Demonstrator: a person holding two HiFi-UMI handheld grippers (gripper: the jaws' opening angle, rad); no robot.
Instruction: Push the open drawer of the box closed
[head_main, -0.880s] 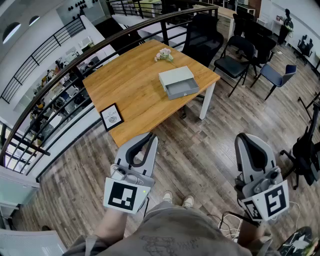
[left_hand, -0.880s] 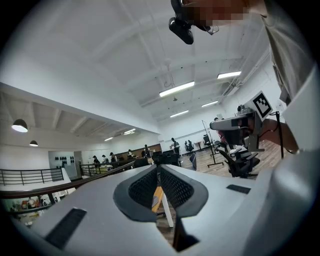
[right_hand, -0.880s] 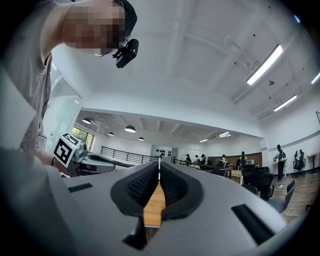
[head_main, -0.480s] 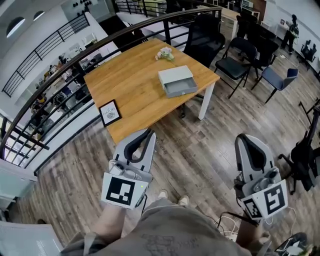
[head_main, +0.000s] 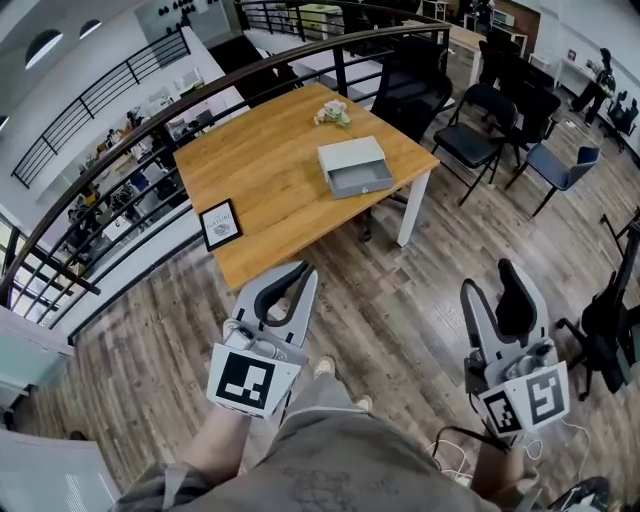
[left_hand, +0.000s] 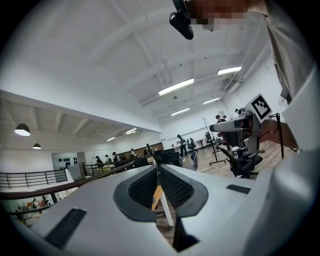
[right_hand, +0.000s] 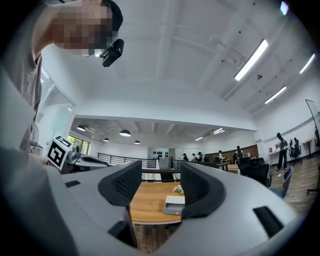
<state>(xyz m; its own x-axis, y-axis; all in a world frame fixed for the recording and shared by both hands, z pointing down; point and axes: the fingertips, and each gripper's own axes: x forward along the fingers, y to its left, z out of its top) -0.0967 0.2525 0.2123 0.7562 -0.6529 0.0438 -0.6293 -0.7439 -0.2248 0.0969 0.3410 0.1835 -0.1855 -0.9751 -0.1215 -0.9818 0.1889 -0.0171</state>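
Observation:
A grey-green box (head_main: 350, 159) sits on the wooden table (head_main: 270, 170), far ahead of both grippers. Its drawer (head_main: 364, 179) is pulled out toward the table's near right edge. My left gripper (head_main: 301, 273) hangs over the floor just before the table's near corner, its jaws shut on nothing; in the left gripper view (left_hand: 158, 172) only a slit shows between them. My right gripper (head_main: 492, 283) is out over the floor to the right, open and empty. Between its jaws in the right gripper view (right_hand: 160, 187), the box (right_hand: 175, 204) shows well beyond the tips.
A framed picture (head_main: 221, 225) stands near the table's near left edge, with a small flower bunch (head_main: 332, 113) behind the box. Black chairs (head_main: 470, 130) stand right of and behind the table. A dark railing (head_main: 120, 160) curves along the left. I stand on a wooden floor (head_main: 400, 300).
The right gripper's jaws have spread apart from a closed loop. The left gripper stays shut. The view has shifted slightly toward the table.

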